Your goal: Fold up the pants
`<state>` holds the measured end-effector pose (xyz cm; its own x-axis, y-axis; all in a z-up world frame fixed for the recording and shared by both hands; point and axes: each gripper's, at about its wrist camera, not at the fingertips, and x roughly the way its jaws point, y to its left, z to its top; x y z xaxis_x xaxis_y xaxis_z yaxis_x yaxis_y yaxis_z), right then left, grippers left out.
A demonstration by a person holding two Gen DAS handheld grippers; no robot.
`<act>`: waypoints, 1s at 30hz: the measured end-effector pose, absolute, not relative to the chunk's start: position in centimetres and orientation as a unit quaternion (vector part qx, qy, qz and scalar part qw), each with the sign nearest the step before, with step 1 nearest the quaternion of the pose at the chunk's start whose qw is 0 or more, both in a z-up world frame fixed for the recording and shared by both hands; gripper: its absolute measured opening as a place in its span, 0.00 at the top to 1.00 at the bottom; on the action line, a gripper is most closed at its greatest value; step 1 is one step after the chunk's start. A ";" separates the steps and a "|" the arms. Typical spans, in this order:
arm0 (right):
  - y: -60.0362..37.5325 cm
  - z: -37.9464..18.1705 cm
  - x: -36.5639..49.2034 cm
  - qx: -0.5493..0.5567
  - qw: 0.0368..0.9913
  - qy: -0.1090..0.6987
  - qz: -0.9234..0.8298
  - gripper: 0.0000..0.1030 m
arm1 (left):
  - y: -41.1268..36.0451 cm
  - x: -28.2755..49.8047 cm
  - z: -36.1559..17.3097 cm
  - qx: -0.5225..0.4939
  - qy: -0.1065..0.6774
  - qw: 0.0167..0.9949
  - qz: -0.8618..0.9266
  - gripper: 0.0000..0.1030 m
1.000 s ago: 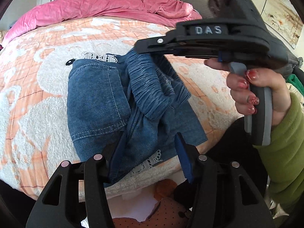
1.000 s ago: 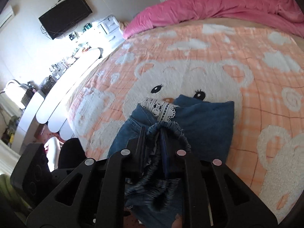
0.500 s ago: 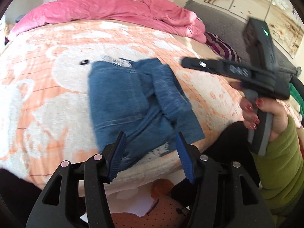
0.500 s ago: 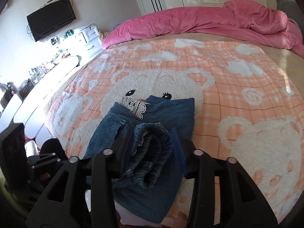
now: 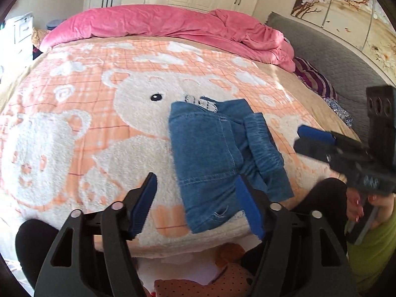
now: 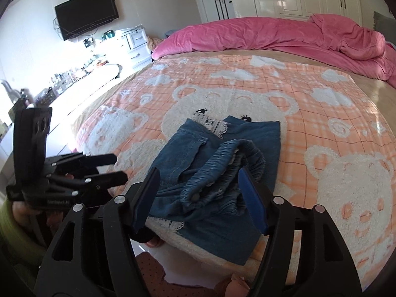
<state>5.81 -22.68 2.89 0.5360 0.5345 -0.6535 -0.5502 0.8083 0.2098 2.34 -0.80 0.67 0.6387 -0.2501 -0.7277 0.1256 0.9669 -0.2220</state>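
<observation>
Small blue denim pants (image 5: pixel 217 156) with white lace trim lie folded in a bundle near the front edge of the bed, the elastic waistband on top; they also show in the right wrist view (image 6: pixel 217 173). My left gripper (image 5: pixel 198 205) is open and empty, just in front of the pants. My right gripper (image 6: pixel 200 198) is open and empty, its jaws on either side of the waistband without gripping it. Each gripper shows in the other's view: the right one (image 5: pixel 319 139) to the pants' right, the left one (image 6: pixel 111 168) to their left.
The pants rest on an orange and white bear-pattern blanket (image 5: pixel 99 136). A pink duvet (image 5: pixel 173 24) is heaped at the far end of the bed. A grey couch (image 5: pixel 334 61) stands to the right, a dresser and TV (image 6: pixel 86 24) to the left.
My right gripper has opened and let go of the waistband, then backed away. My left gripper has let go of the pants' edge and pulled back to the left. The pants now lie loose.
</observation>
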 end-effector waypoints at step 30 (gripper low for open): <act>-14.8 -4.1 1.4 -0.304 0.790 0.351 0.399 1.00 | -3.2 13.2 -2.8 -0.032 0.476 0.872 -0.108 0.36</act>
